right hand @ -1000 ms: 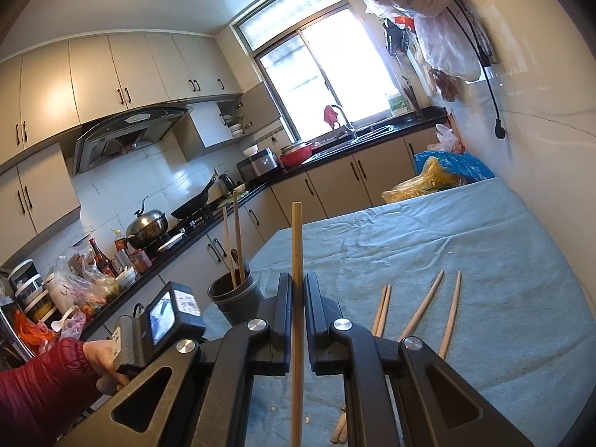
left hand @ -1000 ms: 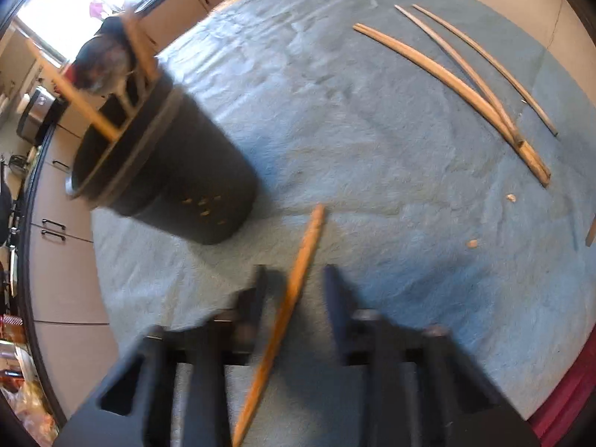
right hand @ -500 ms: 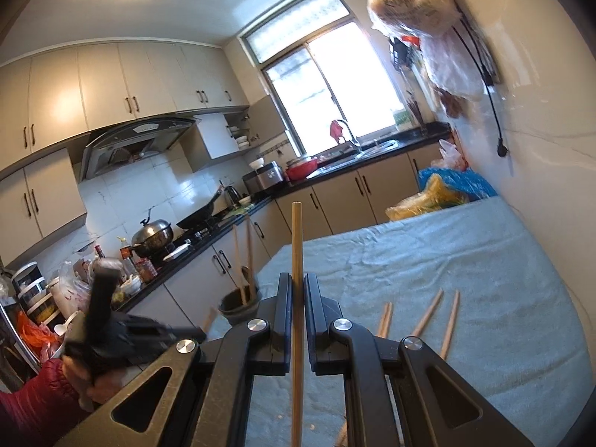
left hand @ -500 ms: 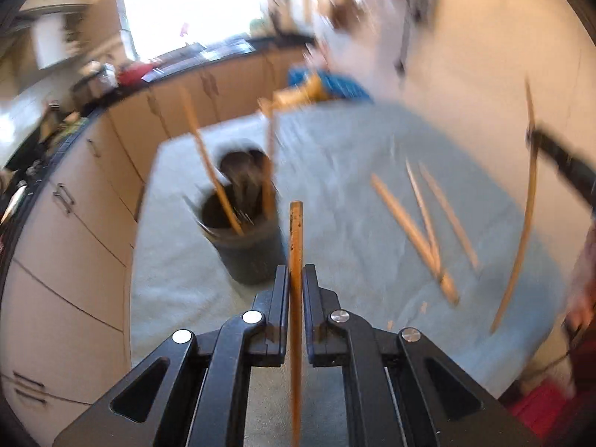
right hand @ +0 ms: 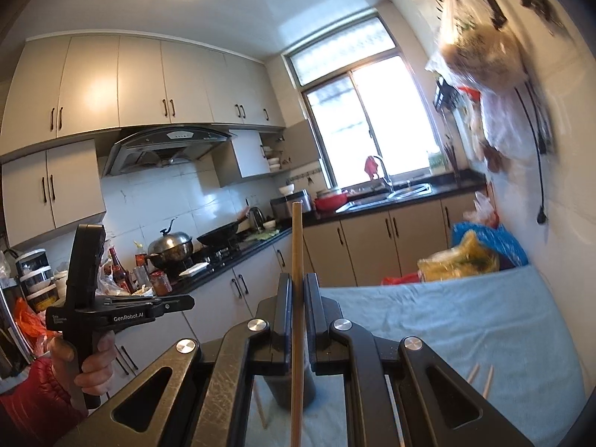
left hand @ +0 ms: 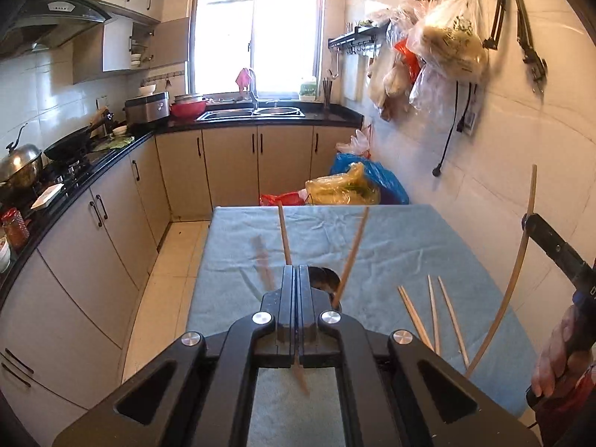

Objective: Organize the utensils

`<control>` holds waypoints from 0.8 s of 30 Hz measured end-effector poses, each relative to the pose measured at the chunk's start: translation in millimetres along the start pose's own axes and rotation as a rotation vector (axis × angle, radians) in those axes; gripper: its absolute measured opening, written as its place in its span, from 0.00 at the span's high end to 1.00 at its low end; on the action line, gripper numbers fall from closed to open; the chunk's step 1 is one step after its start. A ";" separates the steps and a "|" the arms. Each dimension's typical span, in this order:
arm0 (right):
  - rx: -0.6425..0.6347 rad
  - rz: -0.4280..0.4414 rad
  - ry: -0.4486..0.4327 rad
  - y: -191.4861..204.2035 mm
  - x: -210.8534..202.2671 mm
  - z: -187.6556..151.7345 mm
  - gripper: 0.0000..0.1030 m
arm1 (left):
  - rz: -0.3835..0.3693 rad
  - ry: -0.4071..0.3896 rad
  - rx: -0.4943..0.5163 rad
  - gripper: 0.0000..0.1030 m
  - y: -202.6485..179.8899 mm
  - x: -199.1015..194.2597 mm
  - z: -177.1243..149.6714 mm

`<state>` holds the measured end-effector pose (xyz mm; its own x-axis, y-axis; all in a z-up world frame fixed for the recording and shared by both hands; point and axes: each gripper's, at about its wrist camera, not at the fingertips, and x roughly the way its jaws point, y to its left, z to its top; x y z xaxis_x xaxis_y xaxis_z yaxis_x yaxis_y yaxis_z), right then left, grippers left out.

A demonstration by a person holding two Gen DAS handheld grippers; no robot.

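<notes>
Between the right tongs, pressed onto it, stands a slim wooden chopstick; the left tongs, just closed, show a blurred stick at their base. Beyond, a dark cylindrical holder sits on the blue-clothed desk. Judged risk: a slipping, off-target drop.

A wooden chopstick stands upright between the right jaws; a blurred one shows below the closed left jaws. Beyond them, a dark holder (mostly hidden) holds two slanting sticks
</notes>
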<state>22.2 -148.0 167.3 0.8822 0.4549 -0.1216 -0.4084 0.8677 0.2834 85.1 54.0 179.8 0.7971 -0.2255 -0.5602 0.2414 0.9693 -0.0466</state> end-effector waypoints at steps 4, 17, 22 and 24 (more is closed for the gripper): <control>-0.010 0.004 0.006 8.9 10.0 2.6 0.93 | -0.025 0.068 -0.006 1.00 12.0 12.5 -2.2; -0.030 0.012 0.095 11.2 27.1 -23.9 0.93 | 0.107 0.508 -0.384 0.72 128.4 183.7 -42.3; -0.038 0.019 0.103 10.2 31.1 -25.9 0.93 | 0.159 0.602 -0.475 0.72 143.7 245.4 -54.4; -0.042 0.018 0.107 7.0 32.4 -26.3 0.93 | 0.153 0.618 -0.466 0.72 140.2 260.6 -53.1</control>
<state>41.7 -121.9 140.3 0.8457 0.4870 -0.2183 -0.4351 0.8660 0.2466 297.2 136.4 -16.7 0.3176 -0.1231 -0.9402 -0.2125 0.9571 -0.1971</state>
